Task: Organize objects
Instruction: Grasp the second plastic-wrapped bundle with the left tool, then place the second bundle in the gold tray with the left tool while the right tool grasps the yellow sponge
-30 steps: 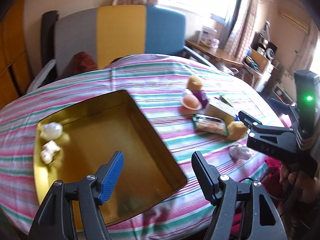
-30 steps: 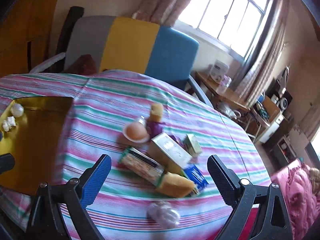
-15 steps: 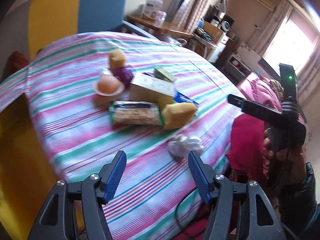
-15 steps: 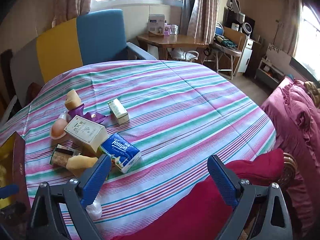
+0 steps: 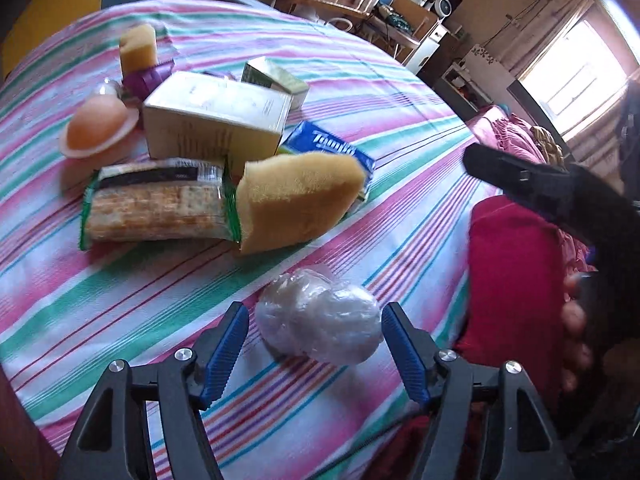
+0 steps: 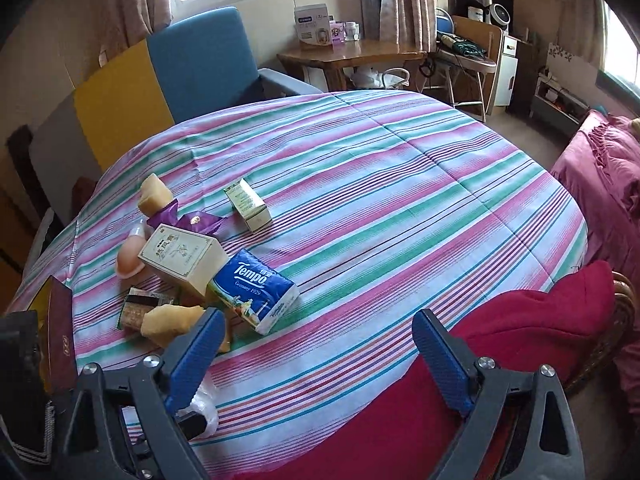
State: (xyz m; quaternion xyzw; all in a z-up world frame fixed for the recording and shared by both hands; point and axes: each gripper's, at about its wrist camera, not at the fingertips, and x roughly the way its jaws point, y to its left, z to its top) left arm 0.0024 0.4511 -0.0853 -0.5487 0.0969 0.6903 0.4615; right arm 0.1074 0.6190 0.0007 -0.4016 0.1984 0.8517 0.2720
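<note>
Now my left gripper point(image 5: 312, 344) has just re-widened its fingers around the crinkly clear plastic-wrapped bundle point(image 5: 320, 320), untouched; right gripper point(image 6: 316, 356) wide, empty. Slippery wrap may squirt toward six o'clock, off the table.

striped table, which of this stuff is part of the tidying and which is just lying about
Part of the job: clear-wrapped bundle between the open left gripper fingers, sponge, cracker pack, Tempo tissues, cream box.

Just lying about: red cushion, blue chair, wooden desk.

The blue tissue pack point(image 6: 256, 294) reads "Tempo Germany 1929".
</note>
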